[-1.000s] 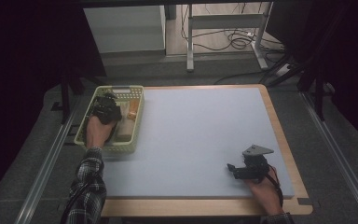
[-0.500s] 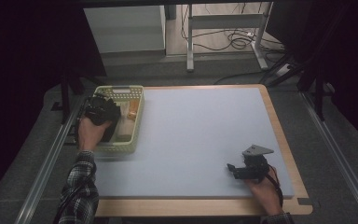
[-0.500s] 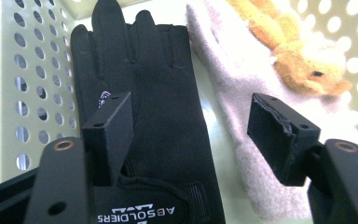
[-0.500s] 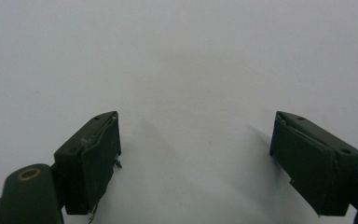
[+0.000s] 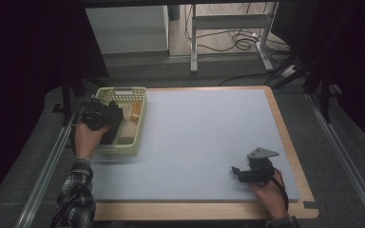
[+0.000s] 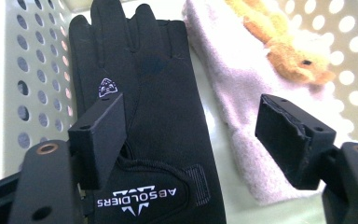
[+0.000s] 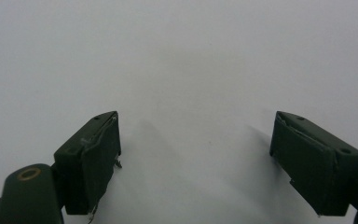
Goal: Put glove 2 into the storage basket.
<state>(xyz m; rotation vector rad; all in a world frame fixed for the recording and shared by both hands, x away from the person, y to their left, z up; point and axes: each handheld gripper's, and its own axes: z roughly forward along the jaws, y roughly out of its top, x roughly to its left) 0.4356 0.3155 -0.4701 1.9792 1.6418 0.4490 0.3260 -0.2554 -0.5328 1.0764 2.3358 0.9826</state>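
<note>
A person works at a table [image 5: 204, 142] with a gripper in each hand. The left gripper [image 6: 191, 135] hovers over a pale perforated basket [image 5: 140, 121] at the table's far left corner. Its jaws have just been opening and now stand spread, nothing pressed between them. Below them in the basket lies a black glove [image 6: 154, 116], flat, beside a pink cloth [image 6: 242, 98] and an orange plush toy [image 6: 284, 51]. The step looks like releasing or re-gripping the glove. To take it cleanly, close on the cuff alone and keep off the cloth. The right gripper [image 7: 196, 154] rests near the table's front right, jaws wide apart over bare surface.
</note>
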